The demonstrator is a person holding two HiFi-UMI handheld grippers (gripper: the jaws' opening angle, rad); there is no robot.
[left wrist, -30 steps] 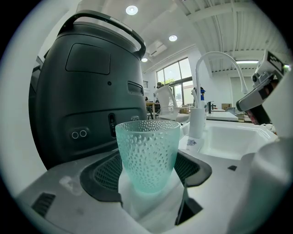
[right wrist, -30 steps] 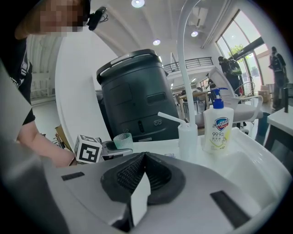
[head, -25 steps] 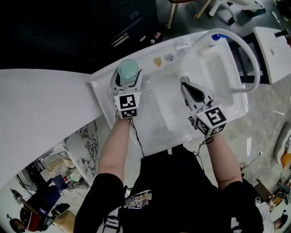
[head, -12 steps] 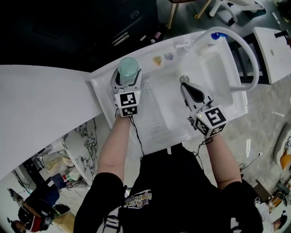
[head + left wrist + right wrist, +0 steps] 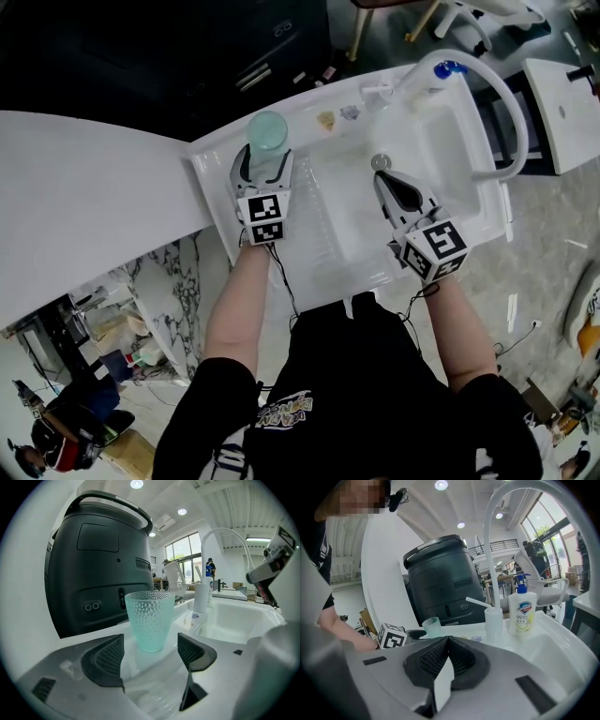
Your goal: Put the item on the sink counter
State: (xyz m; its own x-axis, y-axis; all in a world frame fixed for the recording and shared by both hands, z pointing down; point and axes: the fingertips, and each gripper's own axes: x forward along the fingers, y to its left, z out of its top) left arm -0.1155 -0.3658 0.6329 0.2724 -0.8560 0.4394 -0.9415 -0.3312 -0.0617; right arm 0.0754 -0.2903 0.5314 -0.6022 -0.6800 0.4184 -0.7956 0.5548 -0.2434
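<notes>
A pale green dimpled glass cup (image 5: 150,620) stands upright on the white sink counter (image 5: 314,127), at its left end in front of a black appliance. My left gripper (image 5: 150,651) is open. Its pads (image 5: 107,657) sit just short of the cup's base and do not touch it. In the head view the cup (image 5: 268,131) shows right past the left gripper (image 5: 264,161). Over the sink basin (image 5: 441,155), my right gripper (image 5: 384,178) is shut with nothing in it, and its view shows the cup (image 5: 432,626) far off to the left.
A tall white faucet (image 5: 511,112) arches over the basin. A soap bottle (image 5: 521,611) and a white tumbler (image 5: 493,623) stand at the back of the counter. The black appliance (image 5: 98,559) rises close behind the cup. A ribbed drainboard (image 5: 323,234) lies between the grippers.
The left gripper has drawn back a little from the cup, which stays standing on the counter. The right gripper has held its place.
</notes>
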